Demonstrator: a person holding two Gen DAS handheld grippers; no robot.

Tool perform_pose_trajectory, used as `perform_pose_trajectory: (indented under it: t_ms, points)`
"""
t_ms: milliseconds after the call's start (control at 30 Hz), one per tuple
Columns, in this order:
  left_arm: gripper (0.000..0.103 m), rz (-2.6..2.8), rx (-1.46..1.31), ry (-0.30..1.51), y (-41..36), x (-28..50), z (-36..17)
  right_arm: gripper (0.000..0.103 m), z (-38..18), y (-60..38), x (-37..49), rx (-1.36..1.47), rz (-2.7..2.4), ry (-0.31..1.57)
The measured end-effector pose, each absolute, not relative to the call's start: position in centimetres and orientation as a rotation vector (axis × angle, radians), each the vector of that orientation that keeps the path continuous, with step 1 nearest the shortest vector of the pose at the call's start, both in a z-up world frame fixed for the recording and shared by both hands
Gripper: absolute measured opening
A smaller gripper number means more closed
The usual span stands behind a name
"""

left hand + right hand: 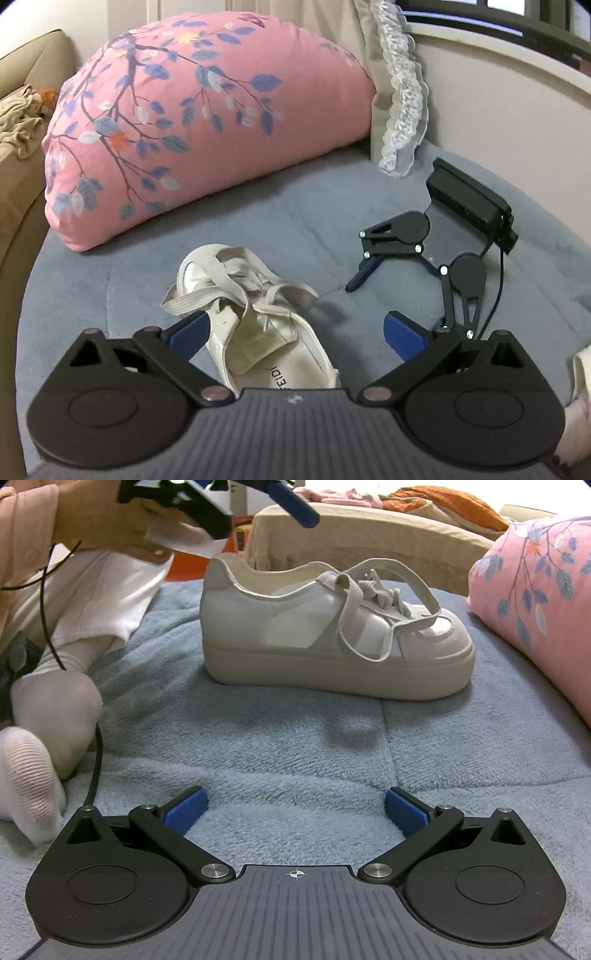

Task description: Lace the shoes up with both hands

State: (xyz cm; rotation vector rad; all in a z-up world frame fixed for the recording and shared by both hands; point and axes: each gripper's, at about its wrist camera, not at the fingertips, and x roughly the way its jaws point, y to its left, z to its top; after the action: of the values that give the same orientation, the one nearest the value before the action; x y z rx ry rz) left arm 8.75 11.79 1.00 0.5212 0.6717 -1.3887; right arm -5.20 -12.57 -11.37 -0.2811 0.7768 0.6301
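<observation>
Jaws: both spread wide, gripping nothing; left gripper (295,332) hovers above the heel opening, right gripper (295,812) lies low on the blanket (295,738).
Shoe (332,635): upright mid-blanket beside the pink pillow (184,122).
Laces (354,602): loose flat loops over the tongue.
Risk: pinching one lace alone could drag the light shoe sideways or tip it on soft fleece.
Risk: the cable (94,768) may snag.
</observation>
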Motion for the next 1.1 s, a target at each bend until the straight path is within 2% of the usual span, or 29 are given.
perform_pose_trajectory:
  t_ms: [67, 133, 200, 233, 500, 700, 833, 933, 1100]
  points:
    - [0.092, -1.401, 0.516, 0.688, 11.8, 8.7, 1.0, 0.103, -11.4, -12.6, -5.2, -0.281, 0.630, 0.777]
    - [0.081, -1.399, 0.491, 0.718, 11.7, 9.1, 0.8, 0.103, -11.4, -12.6, -5.2, -0.281, 0.630, 0.777]
    - [0.052, -1.373, 0.476, 0.758, 11.5, 9.6, 0.4, 0.103, -11.4, -12.6, -5.2, -0.281, 0.630, 0.777]
    - [0.048, -1.357, 0.479, 0.772, 11.4, 9.8, 0.1, 0.103, -11.4, -12.6, -5.2, -0.281, 0.630, 0.777]
    - [0.045, -1.321, 0.470, 0.785, 11.6, 10.6, -0.2, 0.103, -11.3, -12.6, -5.2, -0.281, 0.630, 0.777]
    - [0.029, -1.305, 0.458, 0.828, 11.2, 11.3, -1.4, 0.103, -11.3, -12.6, -5.2, -0.281, 0.630, 0.777]
    - [0.024, -1.325, 0.460, 0.812, 10.6, 11.7, -2.0, 0.103, -11.3, -12.6, -5.2, -0.281, 0.630, 0.777]
    - [0.013, -1.334, 0.477, 0.825, 10.2, 11.7, -2.6, 0.103, -11.3, -12.6, -5.2, -0.281, 0.630, 0.777]
    - [0.014, -1.356, 0.469, 0.783, 9.8, 11.3, -2.5, 0.103, -11.3, -12.6, -5.2, -0.281, 0.630, 0.777]
